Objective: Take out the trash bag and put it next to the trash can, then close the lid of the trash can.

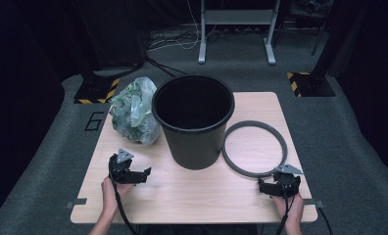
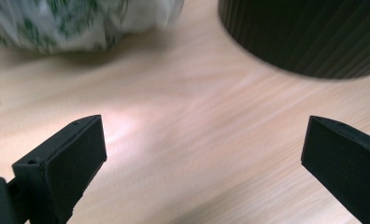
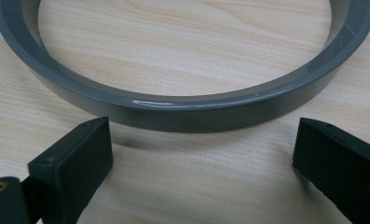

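Note:
A black ribbed waste bin [image 1: 194, 120] stands upright at the table's middle, empty as far as I can see inside. To its left lies a crumpled clear plastic bag with green print [image 1: 133, 111]. A grey plastic ring [image 1: 254, 148] lies flat to the bin's right. My left gripper [image 1: 142, 176] rests on the table in front of the bag, open, jaws wide with bare wood between them; the bag [image 2: 75, 21] and bin wall [image 2: 309, 35] lie ahead of it. My right gripper [image 1: 267, 187] is open just short of the ring's near rim [image 3: 188, 109].
The light wooden table [image 1: 197, 196] has bare room along its front edge between the two hands. Around it is grey carpet, with a metal stand [image 1: 236, 29] behind and yellow-black striped bases [image 1: 96, 90] at the far left and far right [image 1: 307, 83].

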The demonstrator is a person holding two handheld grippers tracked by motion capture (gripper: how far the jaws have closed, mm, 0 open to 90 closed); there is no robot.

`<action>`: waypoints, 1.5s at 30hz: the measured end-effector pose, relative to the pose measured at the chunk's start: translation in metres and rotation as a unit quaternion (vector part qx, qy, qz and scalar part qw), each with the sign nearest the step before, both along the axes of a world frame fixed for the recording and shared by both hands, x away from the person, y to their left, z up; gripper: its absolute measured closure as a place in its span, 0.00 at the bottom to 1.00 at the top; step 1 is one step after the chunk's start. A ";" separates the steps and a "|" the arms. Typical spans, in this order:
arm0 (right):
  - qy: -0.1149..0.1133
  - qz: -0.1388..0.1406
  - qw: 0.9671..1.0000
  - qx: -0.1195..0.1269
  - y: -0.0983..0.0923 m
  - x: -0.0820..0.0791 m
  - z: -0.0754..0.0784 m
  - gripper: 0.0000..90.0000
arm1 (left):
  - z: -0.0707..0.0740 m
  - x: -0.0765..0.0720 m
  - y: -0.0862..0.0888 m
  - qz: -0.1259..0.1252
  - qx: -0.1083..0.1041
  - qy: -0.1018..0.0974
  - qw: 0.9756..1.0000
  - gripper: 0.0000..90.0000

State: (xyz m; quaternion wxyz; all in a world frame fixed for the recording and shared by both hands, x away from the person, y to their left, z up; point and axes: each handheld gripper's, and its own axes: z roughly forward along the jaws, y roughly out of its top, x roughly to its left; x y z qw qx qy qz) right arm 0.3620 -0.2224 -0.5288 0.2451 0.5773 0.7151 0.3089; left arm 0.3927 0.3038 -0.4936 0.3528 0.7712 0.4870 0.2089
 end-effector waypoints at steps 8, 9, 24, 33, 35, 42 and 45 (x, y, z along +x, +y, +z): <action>-0.001 0.001 1.000 -0.001 0.000 0.000 0.000 0.04 | -0.024 0.000 -0.001 0.001 0.019 0.030 0.999 0.00; 0.000 0.000 1.000 0.000 0.000 0.000 0.000 0.04 | -0.026 0.001 -0.001 0.001 0.021 0.029 0.999 0.00; -0.001 0.001 1.000 0.000 0.000 0.001 0.000 0.04 | -0.037 0.000 -0.001 0.015 0.017 0.019 1.000 0.00; -0.004 0.006 1.000 0.006 -0.002 0.000 0.001 0.05 | -0.037 0.000 -0.001 0.014 0.018 0.018 1.000 0.00; -0.014 0.006 1.000 0.014 -0.004 -0.002 0.003 0.06 | -0.037 0.000 -0.001 0.014 0.018 0.018 1.000 0.00; -0.030 -0.010 0.999 0.020 -0.014 0.000 0.017 0.07 | -0.037 0.000 -0.002 0.010 0.019 0.018 1.000 0.00; -0.032 -0.016 0.999 0.020 -0.021 0.008 0.023 0.07 | -0.037 0.001 -0.002 0.010 0.018 0.018 1.000 0.00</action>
